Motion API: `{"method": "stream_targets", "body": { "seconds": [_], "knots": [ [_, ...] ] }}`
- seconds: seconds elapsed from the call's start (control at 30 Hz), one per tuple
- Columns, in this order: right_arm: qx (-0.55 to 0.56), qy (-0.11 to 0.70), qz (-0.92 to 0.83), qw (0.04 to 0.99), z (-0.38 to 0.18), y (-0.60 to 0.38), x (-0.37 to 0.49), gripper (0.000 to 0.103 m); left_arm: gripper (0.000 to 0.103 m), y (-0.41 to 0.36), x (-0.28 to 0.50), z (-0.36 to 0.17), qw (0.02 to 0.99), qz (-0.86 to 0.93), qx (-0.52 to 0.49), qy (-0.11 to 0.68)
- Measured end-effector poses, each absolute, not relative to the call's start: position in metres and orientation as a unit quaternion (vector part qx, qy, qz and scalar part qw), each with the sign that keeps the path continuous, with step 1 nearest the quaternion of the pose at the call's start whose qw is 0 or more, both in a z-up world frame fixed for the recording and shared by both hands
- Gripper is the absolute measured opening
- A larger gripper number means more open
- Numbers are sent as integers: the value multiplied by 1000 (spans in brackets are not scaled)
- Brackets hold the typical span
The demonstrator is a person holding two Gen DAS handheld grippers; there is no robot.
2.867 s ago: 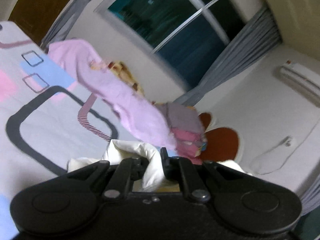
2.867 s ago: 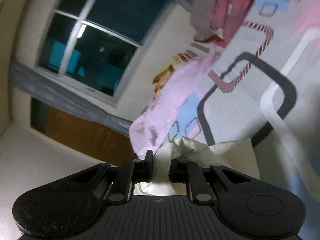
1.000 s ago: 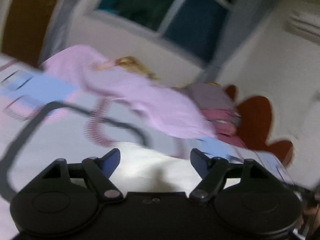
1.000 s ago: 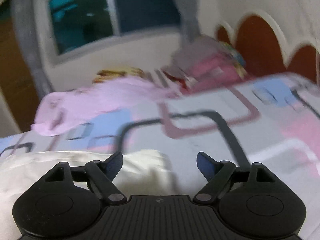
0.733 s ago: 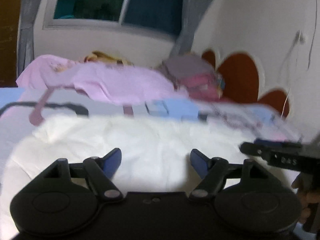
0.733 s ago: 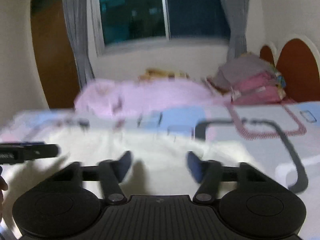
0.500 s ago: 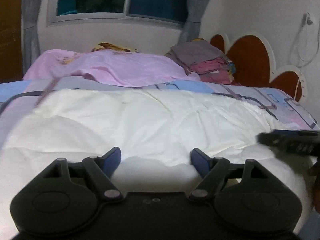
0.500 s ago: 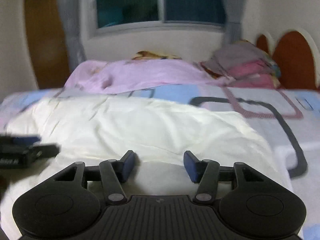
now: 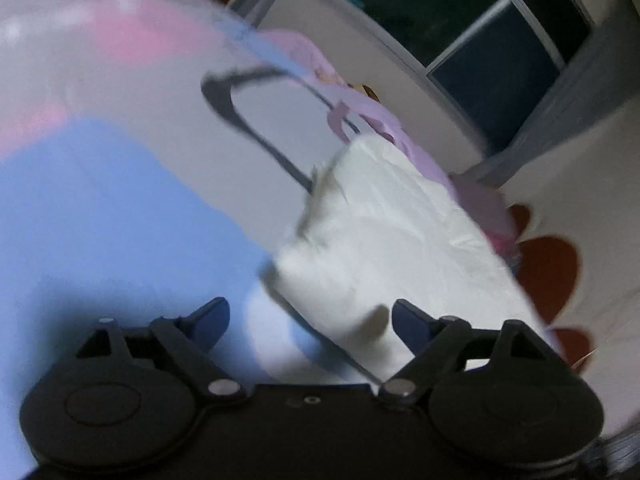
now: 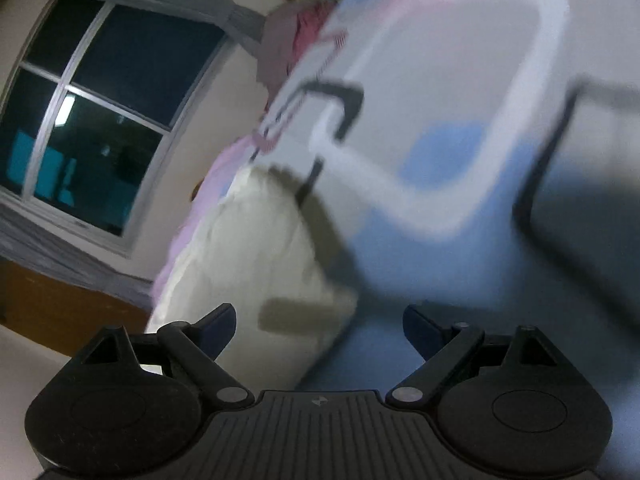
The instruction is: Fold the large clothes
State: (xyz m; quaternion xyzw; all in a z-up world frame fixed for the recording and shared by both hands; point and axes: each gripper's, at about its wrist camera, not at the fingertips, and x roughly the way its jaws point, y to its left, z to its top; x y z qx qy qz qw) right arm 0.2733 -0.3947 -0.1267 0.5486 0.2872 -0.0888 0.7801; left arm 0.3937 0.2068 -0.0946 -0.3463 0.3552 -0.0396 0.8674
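Observation:
A large cream-white garment (image 9: 392, 224) lies flat on the patterned bedsheet (image 9: 120, 208). In the left wrist view its near left corner lies just ahead of my left gripper (image 9: 310, 318), which is open and empty. In the right wrist view the same garment (image 10: 248, 248) lies left of centre, its near right corner just ahead of my right gripper (image 10: 318, 322), which is open and empty. Both views are tilted and blurred.
A lilac cloth (image 9: 380, 116) lies along the far side of the bed. A stack of folded clothes (image 10: 288, 44) sits by the red headboard (image 9: 548, 264). A dark window (image 10: 92, 112) with grey curtains is behind.
Both grippers, shut on the garment 2.9 s ago, released it and it now lies spread on the bed. In the last half second both have swung outward and tilted toward its side edges.

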Motion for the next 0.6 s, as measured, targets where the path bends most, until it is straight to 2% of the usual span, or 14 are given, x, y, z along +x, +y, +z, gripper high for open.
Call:
{"method": "stream_targets", "body": {
  "seconds": [0.13, 0.17, 0.23, 0.27, 0.3, 0.33, 0.37, 0.4, 0.47, 0.6],
  "knots": [
    [568, 269, -83, 773, -134, -381, 302, 90, 85, 195, 423, -111, 839, -62, -417, 344],
    [574, 265, -81, 771, -135, -379, 309, 86, 85, 192, 432, -113, 838, -61, -423, 339],
    [568, 278, -87, 769, -136, -375, 325, 71, 81, 185, 446, -120, 835, -56, -438, 329],
    [562, 279, -91, 773, -136, -374, 329, 62, 68, 185, 453, -122, 833, -54, -442, 329],
    [560, 279, -89, 775, -138, -375, 330, 57, 53, 184, 456, -123, 831, -50, -443, 334],
    [555, 280, -87, 778, -138, -377, 330, 48, 47, 185, 456, -125, 829, -51, -444, 336],
    [547, 281, -83, 784, -134, -377, 330, 39, 37, 186, 457, -125, 829, -56, -445, 334],
    [537, 281, -77, 792, -130, -377, 328, 36, 31, 186, 456, -123, 831, -60, -443, 332],
    [518, 281, -65, 806, -120, -376, 327, 28, 26, 186, 448, -113, 839, -68, -429, 328],
    [504, 277, -54, 816, -104, -373, 312, 27, 25, 187, 432, -100, 843, -73, -424, 322]
  ]
}}
